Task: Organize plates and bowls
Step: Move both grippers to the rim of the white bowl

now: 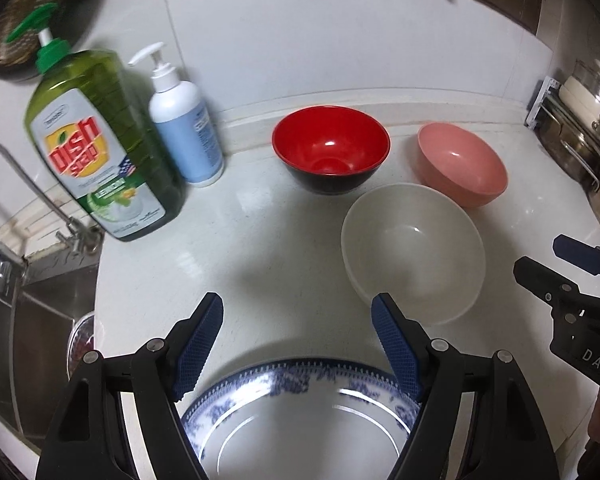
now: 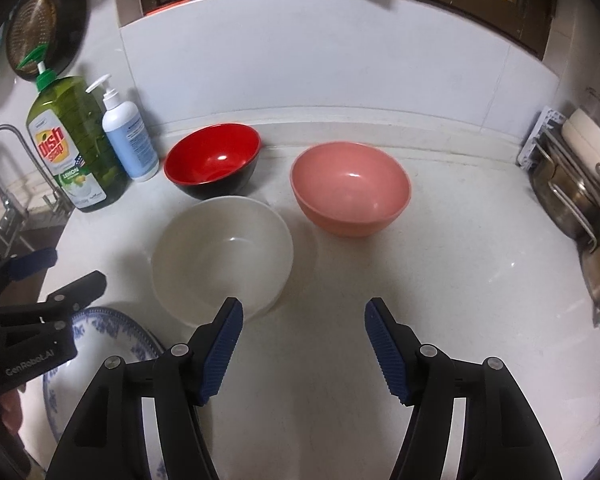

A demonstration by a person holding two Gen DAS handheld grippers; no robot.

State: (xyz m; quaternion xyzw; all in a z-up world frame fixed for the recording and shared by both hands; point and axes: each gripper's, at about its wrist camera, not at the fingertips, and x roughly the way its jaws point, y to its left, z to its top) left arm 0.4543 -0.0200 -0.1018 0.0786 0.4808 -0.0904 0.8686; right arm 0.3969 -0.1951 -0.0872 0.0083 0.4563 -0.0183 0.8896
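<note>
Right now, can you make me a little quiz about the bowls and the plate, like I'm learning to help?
1. True or false: the white bowl is stacked inside the pink bowl.
2. Which bowl sits nearest the soap bottles? A) white B) pink C) red-and-black
3. Fill in: the left gripper hovers over the blue-patterned ____.

Key
1. False. Both stand apart on the counter, each empty.
2. C. The red-and-black bowl is beside the white pump bottle and green dish soap.
3. Plate. Both the left and right gripper are open, holding nothing.
</note>
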